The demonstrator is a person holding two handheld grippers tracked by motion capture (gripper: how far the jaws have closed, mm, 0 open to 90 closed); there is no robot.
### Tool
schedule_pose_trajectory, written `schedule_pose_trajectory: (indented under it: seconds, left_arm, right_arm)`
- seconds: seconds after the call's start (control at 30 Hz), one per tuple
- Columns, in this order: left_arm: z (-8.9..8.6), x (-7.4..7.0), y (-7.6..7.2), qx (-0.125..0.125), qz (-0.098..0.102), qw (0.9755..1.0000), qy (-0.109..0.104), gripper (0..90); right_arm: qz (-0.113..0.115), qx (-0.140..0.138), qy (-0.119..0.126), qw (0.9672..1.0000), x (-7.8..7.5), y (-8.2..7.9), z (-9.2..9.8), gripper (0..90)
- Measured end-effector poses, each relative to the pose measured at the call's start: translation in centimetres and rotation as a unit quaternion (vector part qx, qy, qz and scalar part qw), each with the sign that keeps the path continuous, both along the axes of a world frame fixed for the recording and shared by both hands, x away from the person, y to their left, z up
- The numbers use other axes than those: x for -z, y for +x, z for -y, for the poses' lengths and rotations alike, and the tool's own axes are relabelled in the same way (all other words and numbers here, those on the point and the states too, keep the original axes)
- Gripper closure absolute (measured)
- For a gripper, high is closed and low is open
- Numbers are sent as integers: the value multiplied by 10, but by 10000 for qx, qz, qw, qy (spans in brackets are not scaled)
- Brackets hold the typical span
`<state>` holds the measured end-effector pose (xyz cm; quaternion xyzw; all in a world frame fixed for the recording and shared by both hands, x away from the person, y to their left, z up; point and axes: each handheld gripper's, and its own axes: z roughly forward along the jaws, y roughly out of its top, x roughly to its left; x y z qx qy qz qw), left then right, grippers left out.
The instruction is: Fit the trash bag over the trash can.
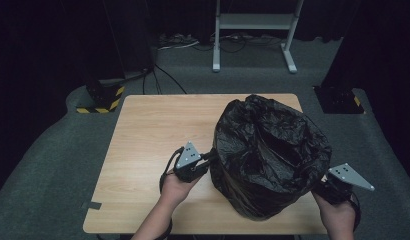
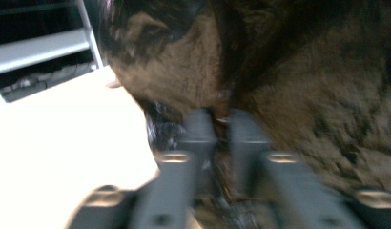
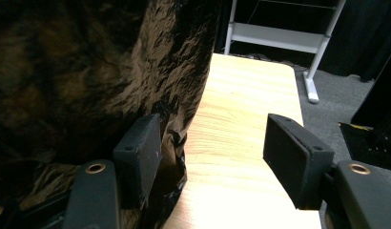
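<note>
Pinching a fold of the black bin bag (image 1: 270, 155) with my left hand-held gripper (image 1: 209, 159), I am clenching its jaws tight on the plastic at the bag's left side; in the left gripper view the 2 jaws are pressing together with crinkled film (image 2: 222, 119) caught between them. The bag is standing upright on the right half of the wooden worktop (image 1: 153, 145), its mouth gaping upward. My right hand-held gripper (image 3: 210, 148) is sitting released at the bag's right side, 1 jaw lying against the plastic, the other over bare worktop.
</note>
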<state>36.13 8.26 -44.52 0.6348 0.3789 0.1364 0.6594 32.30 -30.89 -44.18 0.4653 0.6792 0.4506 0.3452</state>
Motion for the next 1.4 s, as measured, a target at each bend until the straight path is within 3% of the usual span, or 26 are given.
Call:
schedule_pose_trajectory:
  seconds: [0.1, 0.27, 0.3, 0.33, 0.37, 0.4, 0.5, 0.57, 0.63, 0.73, 0.77, 0.83, 0.9, 0.97, 1.0, 1.03, 1.07, 1.1, 1.13, 1.17, 1.23, 1.27, 1.3, 1.33, 1.37, 1.4]
  left_arm:
    - [6, 23, 1, -90, -321, 9994, 51, 898]
    - [12, 44, -1, -139, -531, 9984, 133, 893]
    - [12, 45, -1, -257, -549, 9981, 106, 818]
    - [7, 44, -2, -356, -505, 9981, 58, 606]
    - [7, 44, -2, -356, -505, 9981, 58, 543]
    - [1, 42, -6, -392, -400, 9984, -6, 543]
    - [-15, 36, -19, -600, -120, 9979, -217, 337]
    - [-19, 36, -23, -660, -78, 9975, -223, 309]
    - [-29, 39, -30, -818, 10, 9966, -115, 243]
    - [-43, 44, -37, -1014, -68, 9948, -107, 164]
    - [-50, 47, -40, -1099, -89, 9939, -3, 164]
    - [-63, 55, -45, -1307, -180, 9910, 225, 146]
    - [-69, 58, -47, -1379, -247, 9897, 295, 144]
    - [-79, 62, -49, -1511, -352, 9865, 532, 131]
    - [-88, 67, -51, -1653, -418, 9825, 744, 103]
    - [-88, 67, -51, -1653, -418, 9825, 744, 85]
    - [-93, 69, -51, -1718, -512, 9801, 852, 74]
    - [-98, 71, -51, -1786, -623, 9774, 943, 74]
    - [-104, 74, -50, -1901, -722, 9739, 1004, 68]
    - [-109, 76, -51, -1935, -766, 9717, 1120, 68]
    - [-118, 79, -50, -2044, -965, 9667, 1197, 54]
    - [-124, 82, -49, -2070, -1122, 9647, 1183, 33]
    - [-128, 83, -49, -2053, -1204, 9623, 1316, 32]
    - [-128, 83, -49, -2053, -1204, 9623, 1316, 31]
    - [-130, 85, -49, -2089, -1256, 9613, 1286, 31]
    - [-132, 85, -49, -2064, -1335, 9599, 1344, 31]
  right_arm:
    - [-30, 18, 3, 10000, 2, 1, -1, 382]
    - [-81, 7, 29, 10000, 6, 3, -3, 383]
    - [-89, 4, 19, 10000, 6, 4, -2, 381]
    - [-108, 31, -19, 9999, 7, 3, -1, 373]
    - [-108, 31, -19, 9999, 7, 3, -1, 373]
    - [-103, 54, -28, 9999, 6, 2, 0, 367]
    - [-75, 215, 61, 9997, 5, -7, 11, 316]
    - [-108, 239, 80, 9996, 7, -9, 13, 307]
    - [-199, 294, 110, 9993, 12, -14, 18, 286]
    - [-387, 318, 51, 9987, 23, -20, 20, 261]
    - [-432, 322, 37, 9985, 25, -20, 20, 254]
    - [-763, 327, -21, 9966, 35, -22, 17, 234]
    - [-856, 314, -20, 9958, 37, -22, 16, 230]
    - [-1194, 259, 3, 9925, 42, -20, 14, 199]
    - [-1579, 215, -58, 9872, 45, -16, 13, 185]
    - [-1579, 215, -58, 9872, 45, -16, 13, 185]
    - [-1862, 224, -70, 9822, 46, -10, 12, 150]
    - [-1862, 224, -70, 9822, 46, -10, 12, 150]
    - [-2385, 265, -17, 9708, 46, -1, 11, 148]
    - [-2385, 265, -17, 9708, 46, -1, 11, 148]
    - [-2789, 280, -174, 9597, 44, 8, 9, 144]
    - [-3208, 349, -422, 9455, 39, 15, 5, 144]
    - [-3360, 391, -479, 9398, 38, 18, 4, 143]
    - [-3360, 391, -479, 9398, 38, 18, 4, 143]
    - [-3572, 449, -544, 9314, 36, 21, 2, 142]
    - [-3911, 559, -565, 9169, 34, 26, 0, 142]
